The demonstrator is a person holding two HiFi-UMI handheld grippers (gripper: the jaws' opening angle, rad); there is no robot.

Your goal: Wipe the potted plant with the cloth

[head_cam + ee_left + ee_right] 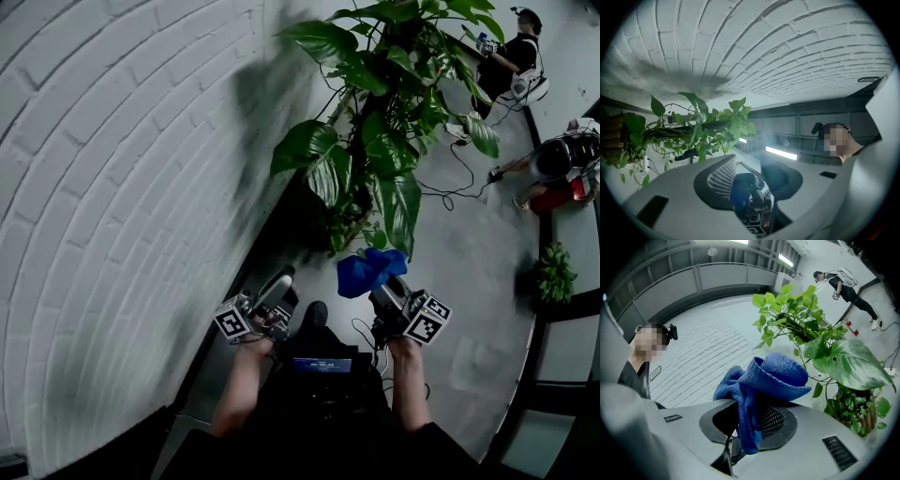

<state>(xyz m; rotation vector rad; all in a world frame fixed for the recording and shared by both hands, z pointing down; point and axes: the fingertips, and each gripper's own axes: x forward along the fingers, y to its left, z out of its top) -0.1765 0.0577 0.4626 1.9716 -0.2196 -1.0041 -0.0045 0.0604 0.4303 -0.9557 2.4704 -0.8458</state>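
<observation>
The potted plant point(380, 122) stands against the white brick wall, its broad green leaves spreading above both grippers. A bunched blue cloth point(368, 271) sits just under the lowest big leaf, and my right gripper point(386, 289) is shut on it. In the right gripper view the cloth point(761, 380) hangs over the right gripper point(750, 416), close to a large leaf point(848, 363). My left gripper point(277, 291) is to the left of the cloth, apart from it and from the leaves. In the left gripper view the left gripper point(749, 180) is open with nothing in it, and the plant point(708, 124) lies ahead.
The white brick wall point(112, 187) fills the left side. Cables point(459, 183) run over the grey floor behind the plant. One person point(506, 56) stands far off and another point(558, 161) crouches at the right. A small plant point(555, 274) sits by the dark ledge on the right.
</observation>
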